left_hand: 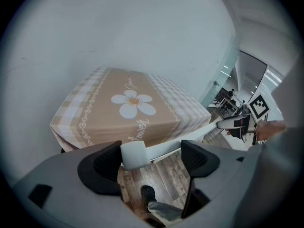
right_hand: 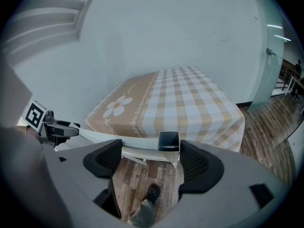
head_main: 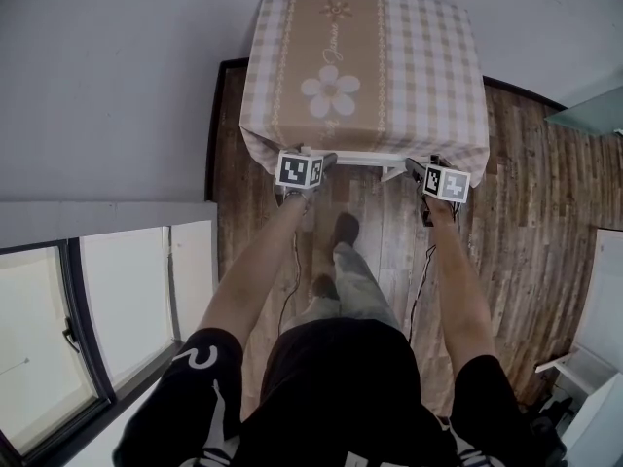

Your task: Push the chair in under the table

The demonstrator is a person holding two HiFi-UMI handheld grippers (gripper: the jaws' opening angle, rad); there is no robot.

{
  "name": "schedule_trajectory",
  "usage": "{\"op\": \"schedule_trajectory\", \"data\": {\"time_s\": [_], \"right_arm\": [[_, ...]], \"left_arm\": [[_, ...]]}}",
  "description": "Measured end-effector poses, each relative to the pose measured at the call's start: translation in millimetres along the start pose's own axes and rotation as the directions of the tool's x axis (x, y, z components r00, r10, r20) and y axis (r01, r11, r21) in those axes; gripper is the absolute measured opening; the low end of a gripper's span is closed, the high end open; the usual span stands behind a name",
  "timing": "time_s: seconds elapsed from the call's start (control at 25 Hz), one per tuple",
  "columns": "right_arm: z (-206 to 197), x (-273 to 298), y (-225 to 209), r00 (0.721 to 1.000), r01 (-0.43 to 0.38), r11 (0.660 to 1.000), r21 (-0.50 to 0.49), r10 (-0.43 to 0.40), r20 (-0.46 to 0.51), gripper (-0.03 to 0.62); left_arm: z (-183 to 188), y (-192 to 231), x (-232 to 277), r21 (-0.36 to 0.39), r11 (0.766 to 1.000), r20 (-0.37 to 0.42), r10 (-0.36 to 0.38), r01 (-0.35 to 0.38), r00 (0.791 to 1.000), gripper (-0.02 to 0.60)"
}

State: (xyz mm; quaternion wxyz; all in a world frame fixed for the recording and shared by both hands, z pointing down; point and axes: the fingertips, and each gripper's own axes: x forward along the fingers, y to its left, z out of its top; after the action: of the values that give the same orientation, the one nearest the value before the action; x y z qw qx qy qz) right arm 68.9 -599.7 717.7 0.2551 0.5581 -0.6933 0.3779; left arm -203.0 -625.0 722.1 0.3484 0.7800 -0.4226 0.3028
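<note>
White tube-framed chair sits at the near edge of the beige check-clothed counter, its top rail running left to right. Left gripper and right gripper each straddle one rail end, fingers spread and not pinching. The counter lies straight ahead of both.

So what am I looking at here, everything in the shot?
Table: one, draped in beige checks with a white daisy, against the wall.
Chair: one, white, back at the table's near edge.
Floor: brown wood planks.
Window: one, dark-framed, lower left.
Shoes: two, black, on the floor.
Arms: two, bare, stretched forward.
Left claw: one, grey, open round the chair's left post.
Right claw: one, grey, open round its right post.
</note>
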Motion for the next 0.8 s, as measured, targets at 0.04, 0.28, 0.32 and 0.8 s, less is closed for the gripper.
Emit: {"op": "schedule_trajectory", "data": {"time_s": [0.04, 0.28, 0.32, 0.8], "right_arm": [[2.7, 1.8, -0.3, 1.000, 0.001, 1.000, 0.001, -0.001, 0.003, 0.399], [19.2, 12.8, -0.2, 1.000, 0.003, 1.000, 0.009, -0.003, 0.019, 0.400], [20.9, 14.6, 0.0, 1.000, 0.004, 1.000, 0.011, -0.004, 0.021, 0.400], [45.6, 32.9, -3.5, 1.000, 0.009, 1.000, 0.021, -0.009, 0.030, 0.400]], "left_arm": [[3.2, 1.5, 1.8, 0.002, 1.000, 0.003, -0.001, 0.001, 1.000, 0.387], [22.3, 11.7, 10.3, 0.013, 1.000, 0.015, -0.004, 0.004, 1.000, 0.388], [24.5, 13.4, 11.6, 0.015, 1.000, 0.015, -0.006, 0.006, 1.000, 0.388], [52.2, 26.8, 27.5, 0.024, 1.000, 0.030, -0.018, 0.018, 0.999, 0.390]]}}
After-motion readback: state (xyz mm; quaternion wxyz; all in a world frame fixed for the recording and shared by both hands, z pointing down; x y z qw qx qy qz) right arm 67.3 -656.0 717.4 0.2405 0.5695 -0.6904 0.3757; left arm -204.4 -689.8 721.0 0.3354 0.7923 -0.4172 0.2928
